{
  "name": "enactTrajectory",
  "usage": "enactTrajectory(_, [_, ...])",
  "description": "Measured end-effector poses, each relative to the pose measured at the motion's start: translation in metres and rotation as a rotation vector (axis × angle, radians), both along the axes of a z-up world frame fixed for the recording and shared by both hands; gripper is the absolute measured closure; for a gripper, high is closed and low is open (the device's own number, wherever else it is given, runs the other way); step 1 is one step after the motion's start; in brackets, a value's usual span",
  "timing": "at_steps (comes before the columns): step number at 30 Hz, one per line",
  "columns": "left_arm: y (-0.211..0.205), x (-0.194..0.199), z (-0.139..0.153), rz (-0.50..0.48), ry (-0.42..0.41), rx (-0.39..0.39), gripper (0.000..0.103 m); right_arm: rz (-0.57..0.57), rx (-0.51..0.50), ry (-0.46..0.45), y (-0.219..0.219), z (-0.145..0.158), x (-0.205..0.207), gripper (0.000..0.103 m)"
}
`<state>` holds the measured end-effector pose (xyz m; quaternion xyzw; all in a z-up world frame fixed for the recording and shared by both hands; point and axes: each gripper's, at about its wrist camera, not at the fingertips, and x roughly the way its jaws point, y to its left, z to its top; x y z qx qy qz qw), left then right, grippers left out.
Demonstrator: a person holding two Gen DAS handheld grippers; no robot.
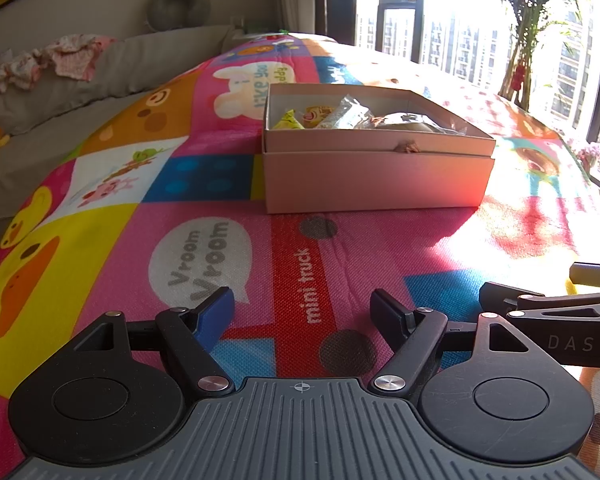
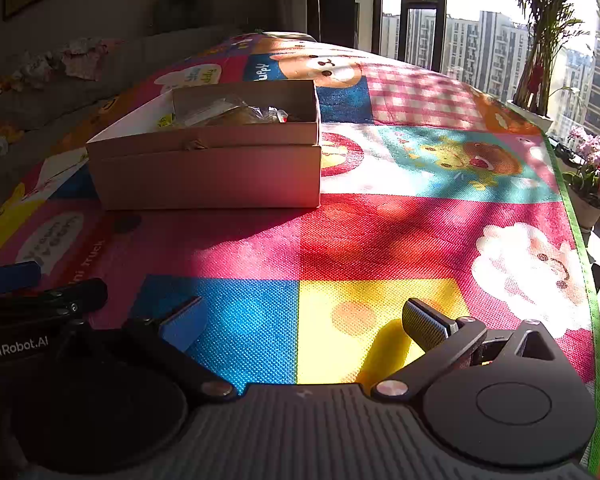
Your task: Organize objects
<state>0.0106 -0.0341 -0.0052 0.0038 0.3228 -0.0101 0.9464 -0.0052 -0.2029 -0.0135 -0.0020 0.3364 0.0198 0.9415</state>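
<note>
Sunlit cartoon play mat covers the surface, w/ a grey sofa on its far left side and windows w/ a potted palm on the right. Open cardboard box sits mid-mat well ahead of both tools, holding wrapped snacks; left view shows the yellow and orange packets clearly, right view only the glare of clear wrap. Left gripper and right gripper both spread wide, nothing between fingers, low over the mat; only the right view catches the pink orchid pot past the mat's green edge.
</note>
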Motion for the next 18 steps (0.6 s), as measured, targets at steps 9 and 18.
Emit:
enactTrajectory(9, [-0.0004,0.0000,0.0004,-0.001,0.000,-0.005,0.023,0.000,0.000,0.000,-0.0001,0.0000,0.0001,0.000])
enactTrajectory(18, [0.0000,-0.0002,0.0005,-0.001,0.000,-0.003,0.023,0.000,0.000,0.000,0.0000,-0.0002,0.0003,0.000])
